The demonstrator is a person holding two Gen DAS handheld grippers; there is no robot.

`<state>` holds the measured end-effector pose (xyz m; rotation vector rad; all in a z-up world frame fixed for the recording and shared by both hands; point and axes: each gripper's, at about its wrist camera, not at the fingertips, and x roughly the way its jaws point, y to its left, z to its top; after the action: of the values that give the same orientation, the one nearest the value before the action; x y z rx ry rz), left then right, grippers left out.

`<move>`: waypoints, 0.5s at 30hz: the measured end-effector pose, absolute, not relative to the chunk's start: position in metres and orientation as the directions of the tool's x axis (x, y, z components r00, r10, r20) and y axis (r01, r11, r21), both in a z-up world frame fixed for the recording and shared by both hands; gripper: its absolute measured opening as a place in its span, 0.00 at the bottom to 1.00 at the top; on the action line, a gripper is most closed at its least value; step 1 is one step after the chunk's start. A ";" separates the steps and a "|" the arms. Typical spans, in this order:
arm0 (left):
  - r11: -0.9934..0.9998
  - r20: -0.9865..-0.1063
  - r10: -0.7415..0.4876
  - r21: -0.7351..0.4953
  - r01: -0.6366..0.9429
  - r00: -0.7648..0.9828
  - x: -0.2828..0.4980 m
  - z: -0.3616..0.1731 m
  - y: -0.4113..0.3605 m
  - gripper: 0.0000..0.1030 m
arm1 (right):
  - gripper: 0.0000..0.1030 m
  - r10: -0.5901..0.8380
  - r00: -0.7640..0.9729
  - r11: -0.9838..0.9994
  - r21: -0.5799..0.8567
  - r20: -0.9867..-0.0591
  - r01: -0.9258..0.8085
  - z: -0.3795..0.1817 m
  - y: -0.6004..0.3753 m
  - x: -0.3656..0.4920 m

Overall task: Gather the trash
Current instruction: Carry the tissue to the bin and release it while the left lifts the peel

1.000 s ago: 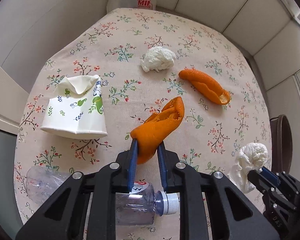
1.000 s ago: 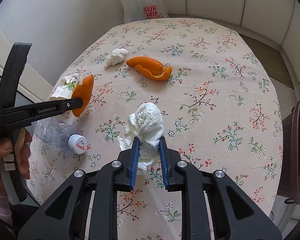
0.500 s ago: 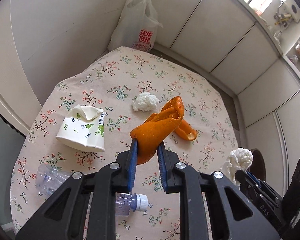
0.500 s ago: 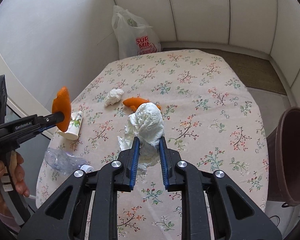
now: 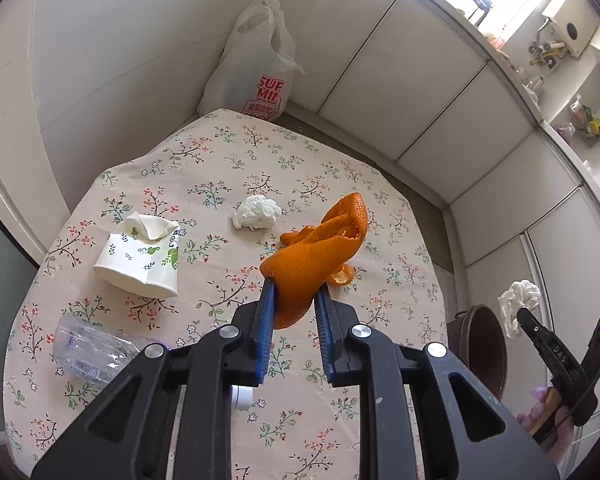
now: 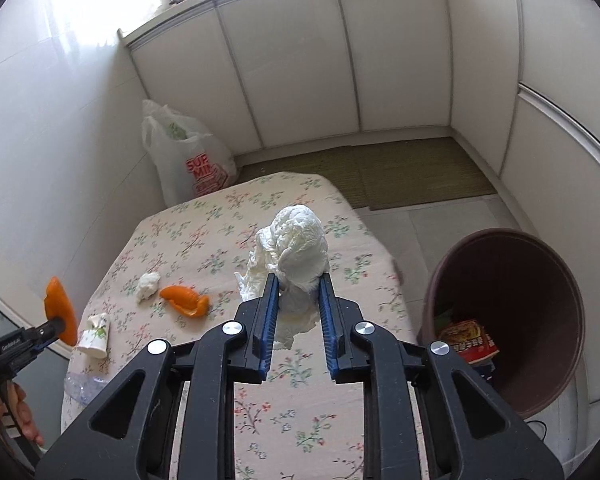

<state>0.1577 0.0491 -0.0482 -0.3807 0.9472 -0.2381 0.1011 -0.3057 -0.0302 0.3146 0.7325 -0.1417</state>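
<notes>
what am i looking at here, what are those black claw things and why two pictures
Each black claw is a hand-held gripper, one per hand, with a camera looking along its fingers, hence two views. The left gripper is shut on an orange peel; the right gripper is shut on a crumpled tissue. Both are lifted above the flowered table. On it lie a crushed paper cup, a plastic bottle, another tissue and another peel. A brown bin stands beside the table.
</notes>
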 end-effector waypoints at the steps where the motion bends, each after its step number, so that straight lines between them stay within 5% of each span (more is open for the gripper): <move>1: 0.908 -0.741 -0.364 -0.418 0.037 0.565 0.158 -0.049 0.047 0.19 | 0.19 -0.039 0.741 0.938 0.232 -0.670 0.258 -0.029 -0.313 0.097; 12: 0.907 -0.735 -0.401 -0.403 0.123 0.546 0.150 -0.050 -0.004 0.19 | 0.22 -0.321 0.679 0.833 0.144 -0.660 0.534 -0.035 -0.387 0.059; 15: 0.905 -0.734 -0.414 -0.395 0.157 0.538 0.147 -0.050 -0.025 0.19 | 0.31 -0.380 0.643 0.812 0.093 -0.665 0.576 -0.040 -0.399 0.052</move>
<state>0.1471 -0.0251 -0.0505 -0.2983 0.9457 -0.3456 0.0521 -0.3987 -0.0396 0.3110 0.6789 -0.5543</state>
